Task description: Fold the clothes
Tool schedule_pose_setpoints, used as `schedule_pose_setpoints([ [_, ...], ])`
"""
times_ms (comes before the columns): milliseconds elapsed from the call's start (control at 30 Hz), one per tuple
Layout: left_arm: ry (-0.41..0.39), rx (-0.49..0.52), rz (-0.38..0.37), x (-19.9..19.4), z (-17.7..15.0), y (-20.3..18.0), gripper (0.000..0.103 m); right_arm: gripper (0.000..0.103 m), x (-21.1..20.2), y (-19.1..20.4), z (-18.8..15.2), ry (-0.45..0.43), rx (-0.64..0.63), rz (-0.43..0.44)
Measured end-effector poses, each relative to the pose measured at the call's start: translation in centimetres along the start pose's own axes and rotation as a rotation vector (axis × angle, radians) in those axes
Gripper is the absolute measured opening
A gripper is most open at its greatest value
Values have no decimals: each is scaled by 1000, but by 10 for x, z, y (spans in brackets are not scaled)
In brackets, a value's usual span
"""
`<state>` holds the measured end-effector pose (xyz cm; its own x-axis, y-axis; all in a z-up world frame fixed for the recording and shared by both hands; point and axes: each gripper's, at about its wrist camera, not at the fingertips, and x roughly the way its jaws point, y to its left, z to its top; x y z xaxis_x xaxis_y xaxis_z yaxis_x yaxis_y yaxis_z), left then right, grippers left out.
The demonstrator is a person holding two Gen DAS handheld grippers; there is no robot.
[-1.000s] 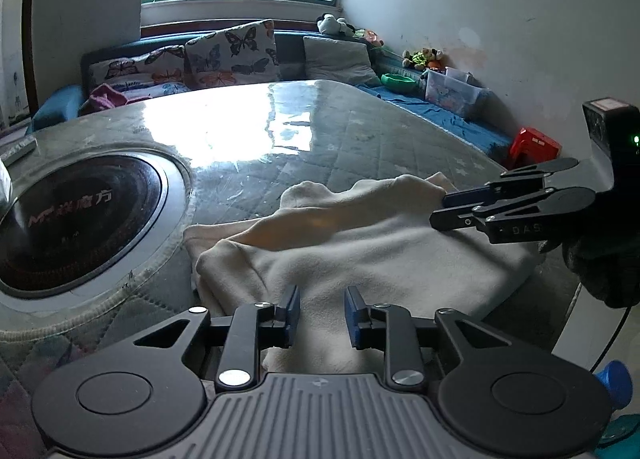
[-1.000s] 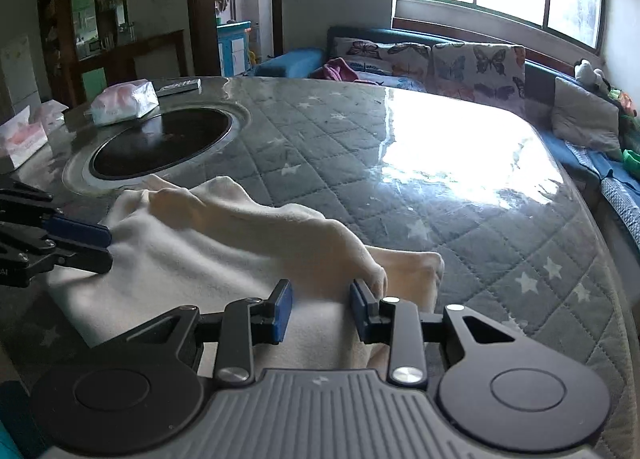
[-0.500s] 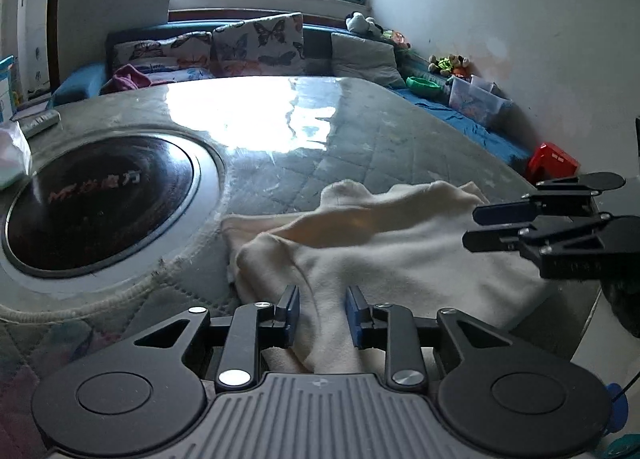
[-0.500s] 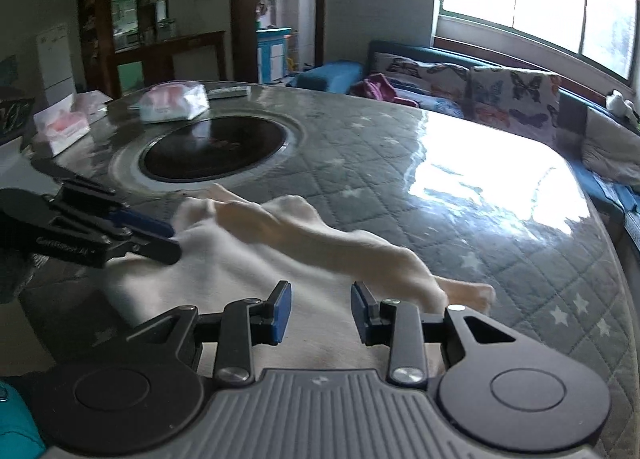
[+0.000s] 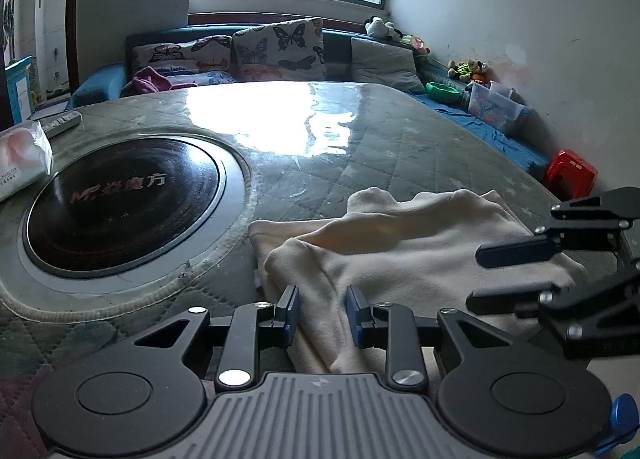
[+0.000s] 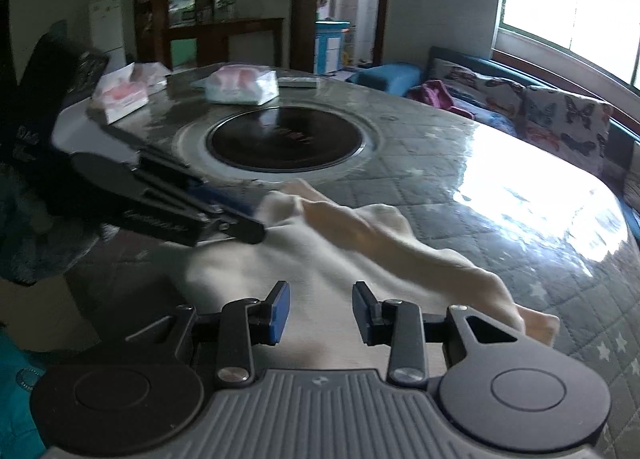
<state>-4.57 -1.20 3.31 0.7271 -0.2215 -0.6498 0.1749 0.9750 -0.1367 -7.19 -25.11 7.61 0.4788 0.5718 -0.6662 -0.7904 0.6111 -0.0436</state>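
Observation:
A cream garment (image 5: 404, 255) lies folded in a loose bundle at the near edge of the quilted table (image 5: 360, 131); it also shows in the right wrist view (image 6: 360, 259). My left gripper (image 5: 322, 315) is open, its jaws over the garment's near left edge, holding nothing. My right gripper (image 6: 320, 313) is open over the garment's near right part, empty. The right gripper shows at the right of the left wrist view (image 5: 516, 271), jaws apart. The left gripper shows at the left of the right wrist view (image 6: 224, 215), by the garment's far corner.
A round black induction plate (image 5: 120, 203) is set in the table left of the garment. Tissue packs (image 6: 240, 85) and a remote (image 6: 298, 81) lie on the far side. A sofa with butterfly cushions (image 5: 276, 47) runs behind. A red stool (image 5: 572, 175) stands by the wall.
Both grippers have drawn back toward the table's near edge and turned left. The right gripper's jaws have opened wider. The garment lies where it was.

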Motion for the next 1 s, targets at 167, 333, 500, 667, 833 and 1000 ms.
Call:
schedule_pose_setpoints([
  [167, -10, -6, 23, -6, 1, 1, 40, 40, 0, 16, 6, 0, -50, 31],
  [333, -18, -26, 51, -12, 1, 7, 50, 43, 3, 36, 10, 9, -107, 73],
  [500, -34, -79, 85, -20, 0, 21, 58, 44, 8, 54, 13, 17, -160, 107],
  [667, -38, -166, 103, -25, 2, 40, 62, 46, 15, 67, 16, 27, -213, 124],
  [833, -29, -200, 115, -25, 0, 46, 67, 47, 23, 79, 17, 33, -256, 136],
  [1000, -8, -236, 117, -21, -1, 48, 70, 52, 26, 87, 15, 36, -296, 127],
])
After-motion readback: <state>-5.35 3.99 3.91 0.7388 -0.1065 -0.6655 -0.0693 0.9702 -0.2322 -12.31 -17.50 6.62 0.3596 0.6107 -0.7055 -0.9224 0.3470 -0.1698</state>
